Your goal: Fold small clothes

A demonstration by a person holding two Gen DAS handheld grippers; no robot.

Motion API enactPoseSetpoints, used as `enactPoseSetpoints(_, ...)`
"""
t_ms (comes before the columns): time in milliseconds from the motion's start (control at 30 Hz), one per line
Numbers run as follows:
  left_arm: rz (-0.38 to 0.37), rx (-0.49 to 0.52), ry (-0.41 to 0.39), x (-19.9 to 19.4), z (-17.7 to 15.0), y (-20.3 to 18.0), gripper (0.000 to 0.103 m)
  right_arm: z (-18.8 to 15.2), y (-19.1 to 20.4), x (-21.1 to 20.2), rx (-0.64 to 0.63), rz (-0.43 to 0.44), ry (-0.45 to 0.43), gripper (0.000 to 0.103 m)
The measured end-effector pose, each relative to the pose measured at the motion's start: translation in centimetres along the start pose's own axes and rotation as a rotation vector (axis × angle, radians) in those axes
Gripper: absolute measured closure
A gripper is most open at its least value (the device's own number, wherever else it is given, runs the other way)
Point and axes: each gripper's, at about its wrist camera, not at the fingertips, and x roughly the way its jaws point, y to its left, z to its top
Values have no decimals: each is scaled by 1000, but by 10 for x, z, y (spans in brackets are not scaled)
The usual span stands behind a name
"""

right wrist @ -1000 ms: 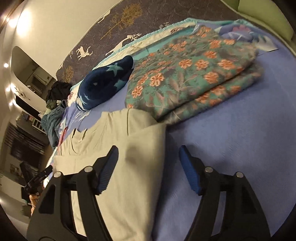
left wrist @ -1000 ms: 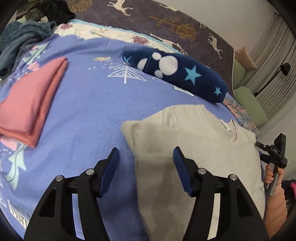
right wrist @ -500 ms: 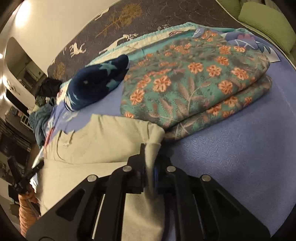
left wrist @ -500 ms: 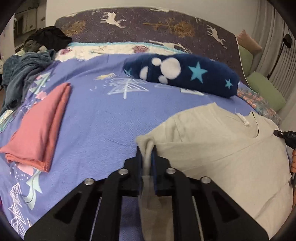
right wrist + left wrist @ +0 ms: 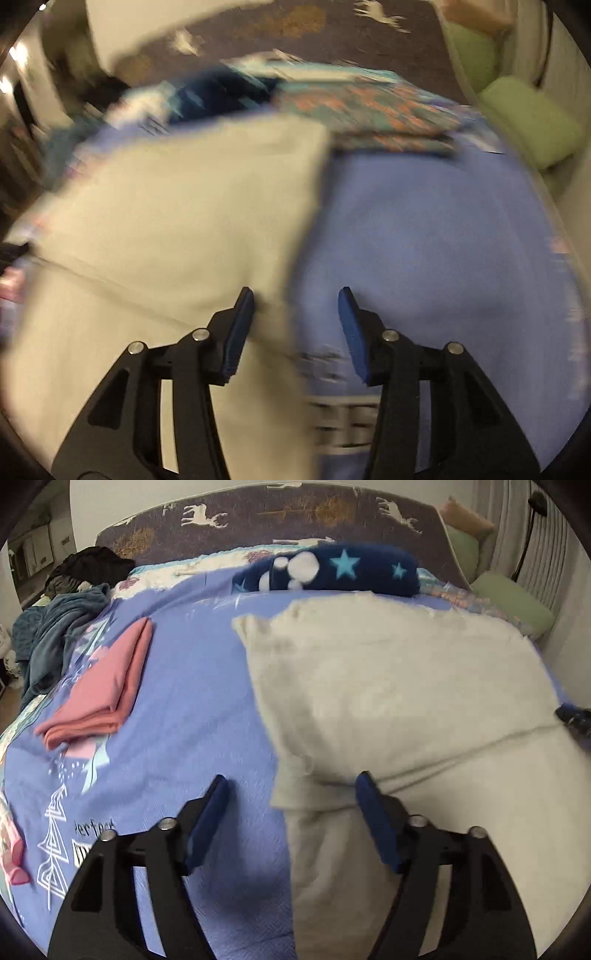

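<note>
- We see the bed [image 5: 192,716] filling both views, covered by a periwinkle-blue sheet with white tree prints, and a dark headboard [image 5: 295,513] with deer figures across the top.
- The beige shirt [image 5: 388,686], the thing we are folding, lies on the sheet toward the right in the left wrist view and toward the left in the right wrist view [image 5: 177,221]; its upper part is folded over the lower, and a crease runs across it.
- A floral teal blanket [image 5: 384,110] sits beyond the shirt, much blurred.
- A navy cushion [image 5: 332,572] with stars and white dots lies near the headboard, just behind the shirt.
- A dark teal heap of clothes [image 5: 55,635] rests at the bed's left edge.
- A folded pink garment [image 5: 107,690] lies on the sheet, well apart from the shirt.
- Our left gripper [image 5: 291,797] has its fingers spreading apart; the shirt's folded corner lies between them, unpressed.
- Our right gripper [image 5: 295,306] is opening too, with the shirt's edge between its fingers and free of both pads.
</note>
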Motion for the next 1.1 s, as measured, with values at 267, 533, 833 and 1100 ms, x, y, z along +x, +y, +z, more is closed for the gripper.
enactPoseSetpoints(267, -68, -15, -24, -37, -19, 6, 35, -9, -2, -30, 82, 33, -23, 51)
enactPoseSetpoints(533, -64, -76, 4, -36, -40, 18, 80, -40, -4, -52, 104, 81, -33, 56)
enactPoseSetpoints(833, -207, -83, -39, -77, -69, 13, 102, -73, -19, -85, 215, 172, -62, 69)
enactPoseSetpoints(1100, -190, -62, -12, -97, -107, 1, 60, -106, -15, -111, 245, 227, -71, 69)
